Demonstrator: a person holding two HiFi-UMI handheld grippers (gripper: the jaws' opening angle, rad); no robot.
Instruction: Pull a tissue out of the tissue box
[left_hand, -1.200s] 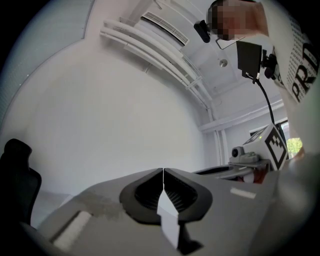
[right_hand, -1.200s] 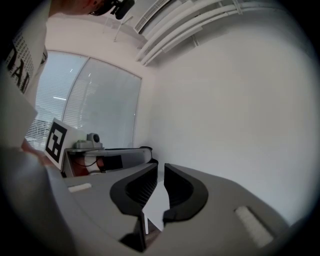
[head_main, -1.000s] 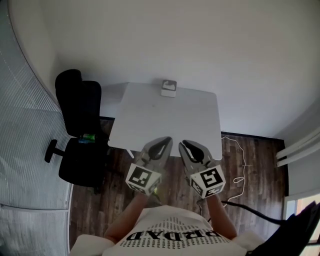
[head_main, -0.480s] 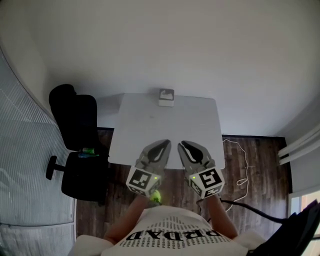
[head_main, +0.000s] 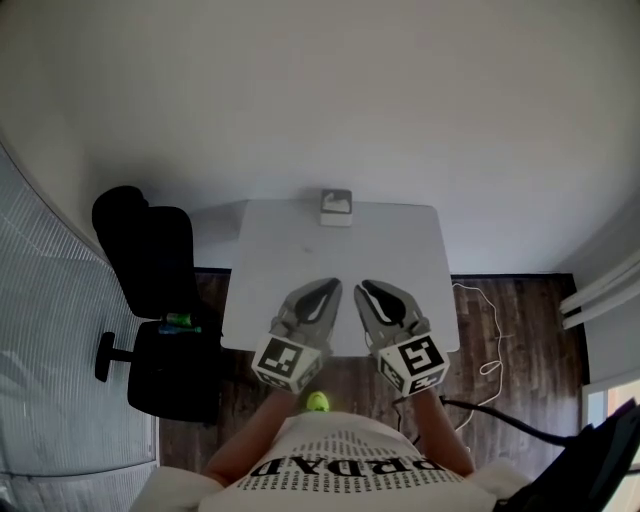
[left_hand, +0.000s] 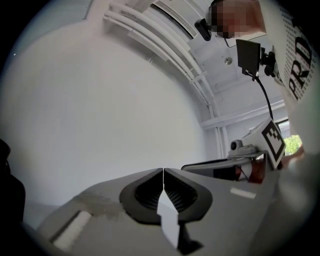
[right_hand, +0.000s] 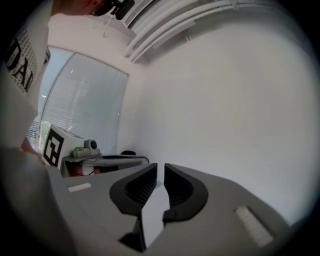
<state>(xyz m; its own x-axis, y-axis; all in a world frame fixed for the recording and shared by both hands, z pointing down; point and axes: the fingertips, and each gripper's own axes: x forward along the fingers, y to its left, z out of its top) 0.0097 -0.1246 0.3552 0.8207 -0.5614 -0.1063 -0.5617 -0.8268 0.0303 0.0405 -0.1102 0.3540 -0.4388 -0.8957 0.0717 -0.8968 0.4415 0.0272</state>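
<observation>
We hold our left gripper (head_main: 322, 293) with its jaws pressed together and empty, and our right gripper (head_main: 375, 295) with a narrow empty gap, side by side above the table's (head_main: 340, 255) near edge. The tissue box (head_main: 337, 204) sits at the far edge, well apart.

Your white counter (head_main: 400, 250) stood on the dark wooden floor (head_main: 500, 320), its far edge at the pale wall (head_main: 340, 100). A small tissue box (head_main: 337, 207) sat at the middle of that far edge, seemingly touching the wall.
</observation>
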